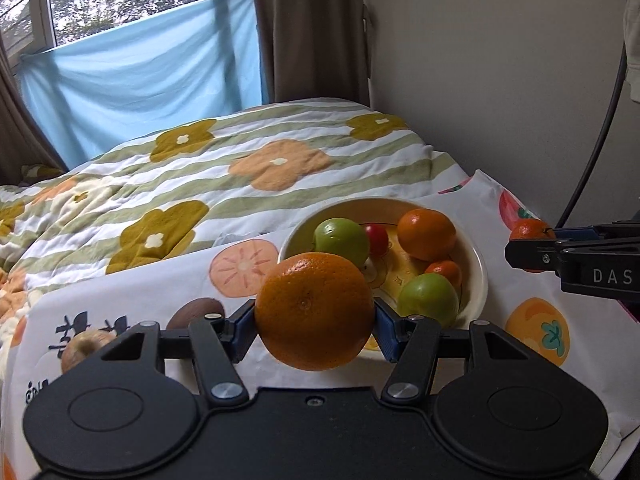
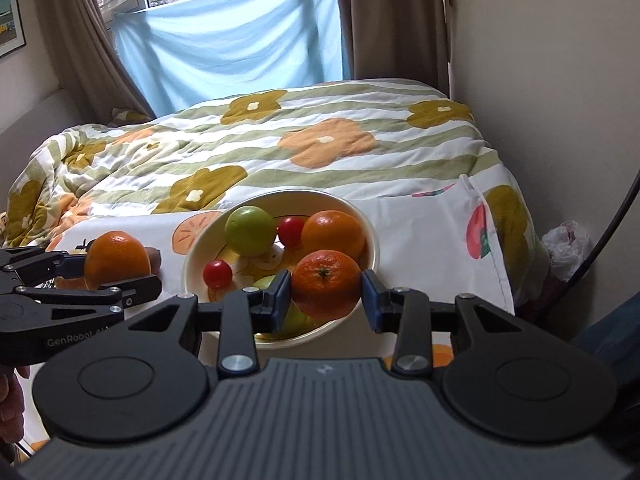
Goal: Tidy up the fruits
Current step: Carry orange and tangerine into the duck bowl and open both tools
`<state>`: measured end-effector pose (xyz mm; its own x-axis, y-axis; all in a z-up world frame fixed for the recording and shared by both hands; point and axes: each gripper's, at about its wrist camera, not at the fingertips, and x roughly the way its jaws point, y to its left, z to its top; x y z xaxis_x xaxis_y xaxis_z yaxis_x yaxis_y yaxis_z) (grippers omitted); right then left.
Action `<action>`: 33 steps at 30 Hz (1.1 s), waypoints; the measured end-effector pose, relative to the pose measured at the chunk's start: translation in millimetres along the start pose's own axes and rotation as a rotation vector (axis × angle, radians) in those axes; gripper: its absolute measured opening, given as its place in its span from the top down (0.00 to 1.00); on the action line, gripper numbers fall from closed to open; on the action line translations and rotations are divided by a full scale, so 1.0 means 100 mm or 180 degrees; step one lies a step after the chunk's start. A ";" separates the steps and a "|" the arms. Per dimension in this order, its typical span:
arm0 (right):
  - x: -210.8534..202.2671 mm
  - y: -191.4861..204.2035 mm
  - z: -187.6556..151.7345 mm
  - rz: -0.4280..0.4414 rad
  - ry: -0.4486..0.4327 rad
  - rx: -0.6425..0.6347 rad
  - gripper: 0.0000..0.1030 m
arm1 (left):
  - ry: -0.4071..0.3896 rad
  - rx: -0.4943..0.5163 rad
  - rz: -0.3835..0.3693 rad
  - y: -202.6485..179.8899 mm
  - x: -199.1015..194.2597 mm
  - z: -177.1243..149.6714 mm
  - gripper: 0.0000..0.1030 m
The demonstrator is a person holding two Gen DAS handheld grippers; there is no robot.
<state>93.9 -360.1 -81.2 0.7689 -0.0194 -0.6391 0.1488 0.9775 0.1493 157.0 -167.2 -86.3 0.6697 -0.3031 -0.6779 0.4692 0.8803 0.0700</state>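
My left gripper (image 1: pixel 315 322) is shut on a large orange (image 1: pixel 315 310), held above the fruit-print cloth just left of the cream bowl (image 1: pixel 478 276). It also shows in the right wrist view (image 2: pixel 116 264). My right gripper (image 2: pixel 326 294) is shut on a small tangerine (image 2: pixel 326 282) above the bowl's (image 2: pixel 192 264) near right part; it shows in the left wrist view (image 1: pixel 530 230) at the right. In the bowl lie two green apples (image 1: pixel 342 240), an orange (image 1: pixel 426 234), a cherry tomato (image 1: pixel 377 239) and a small tangerine (image 1: pixel 446 270).
A brown kiwi (image 1: pixel 196 312) and a pale brownish fruit (image 1: pixel 84 350) lie on the cloth at the left. Behind is a bed with a flowered quilt (image 1: pixel 240 168). A wall and a black cable (image 1: pixel 600 128) stand at the right.
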 end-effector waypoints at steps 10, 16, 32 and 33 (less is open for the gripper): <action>0.26 -0.11 0.07 -0.0154 0.0032 0.0219 0.49 | 0.0249 0.0236 -0.0276 -0.12 0.54 0.12 0.39; 0.33 -0.13 0.08 -0.0213 0.0056 0.0300 0.49 | 0.0271 0.0230 -0.0431 -0.10 0.62 0.12 0.25; 0.53 0.07 0.23 -0.0027 0.0091 0.0154 0.49 | 0.0165 0.0024 -0.0175 0.29 0.38 0.10 0.04; 0.57 0.11 0.24 0.0004 0.0108 0.0126 0.49 | 0.0172 0.0012 -0.0149 0.32 0.37 0.09 0.04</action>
<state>154.0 -355.0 -97.9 0.7477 -0.0104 -0.6640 0.1727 0.9685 0.1794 202.0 -154.0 -103.0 0.6150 -0.3238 -0.7190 0.5016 0.8642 0.0399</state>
